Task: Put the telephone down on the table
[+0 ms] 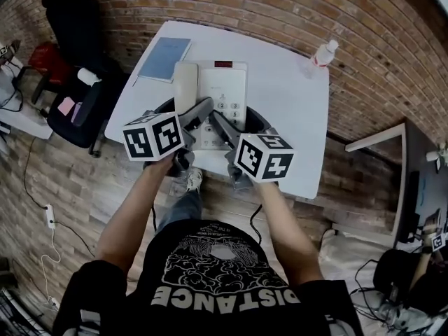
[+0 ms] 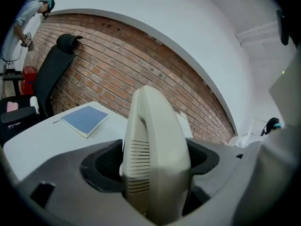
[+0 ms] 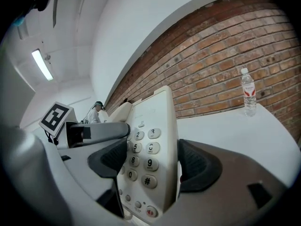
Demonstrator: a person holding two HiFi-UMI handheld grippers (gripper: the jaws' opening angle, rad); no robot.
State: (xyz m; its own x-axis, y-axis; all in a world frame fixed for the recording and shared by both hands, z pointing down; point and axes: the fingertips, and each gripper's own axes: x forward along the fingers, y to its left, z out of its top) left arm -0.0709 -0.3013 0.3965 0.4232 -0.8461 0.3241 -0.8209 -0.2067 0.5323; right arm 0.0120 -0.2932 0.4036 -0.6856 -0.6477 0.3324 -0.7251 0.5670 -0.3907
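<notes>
A cream telephone with a keypad and its handset on the left side is over the near half of the white table. My left gripper is shut on the handset end, which fills the space between its dark pads. My right gripper is shut on the telephone's base, one pad on each side of the keypad edge. I cannot tell whether the telephone rests on the table or hangs just above it.
A blue notebook lies at the table's far left. A water bottle stands at the far right corner. A black office chair is left of the table. A brick wall runs behind it.
</notes>
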